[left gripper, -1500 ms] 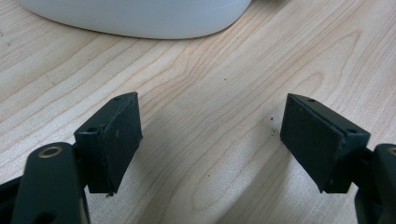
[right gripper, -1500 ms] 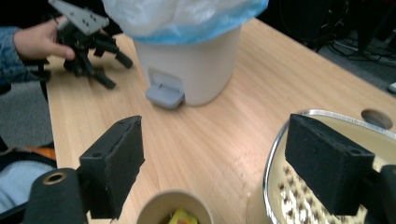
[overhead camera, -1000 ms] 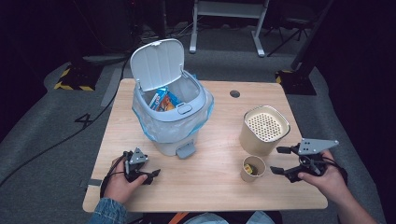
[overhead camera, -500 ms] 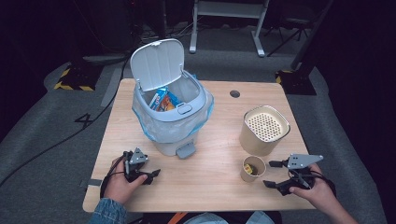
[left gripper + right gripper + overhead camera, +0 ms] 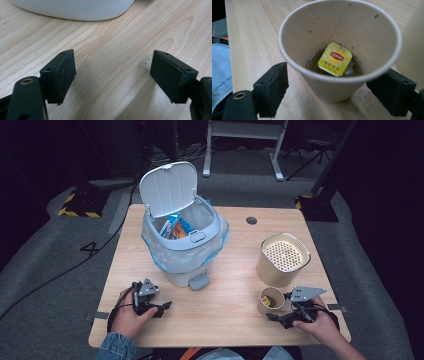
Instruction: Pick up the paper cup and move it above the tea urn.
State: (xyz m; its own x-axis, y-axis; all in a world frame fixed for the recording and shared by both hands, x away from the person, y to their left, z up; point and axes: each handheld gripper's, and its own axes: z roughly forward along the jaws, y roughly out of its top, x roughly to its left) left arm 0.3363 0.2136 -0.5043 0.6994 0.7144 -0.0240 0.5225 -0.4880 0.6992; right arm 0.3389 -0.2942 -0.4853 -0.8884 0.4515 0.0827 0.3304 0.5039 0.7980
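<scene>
A small paper cup (image 5: 270, 298) stands near the front right of the wooden table (image 5: 235, 270). It holds a little tea and a yellow Lipton tea bag tag (image 5: 335, 59). My right gripper (image 5: 278, 306) is open, and its jaws stand on either side of the cup (image 5: 337, 37) low on its wall, apart from it. At the front left, my left gripper (image 5: 161, 308) rests open on the table. Between its jaws (image 5: 112, 75) there is just bare wood, with the white base of the bin (image 5: 72, 8) ahead of them.
A white pedal bin (image 5: 185, 237) with its lid up and a plastic liner stands at the centre left, with snack wrappers (image 5: 174, 227) inside. A beige canister (image 5: 281, 259) with a perforated top stands right behind the cup. A cable hole (image 5: 251, 220) lies at the back.
My right gripper has moved left and toward the near edge, up to the paper cup, so that its open jaws now straddle it. The left gripper has stayed still.
</scene>
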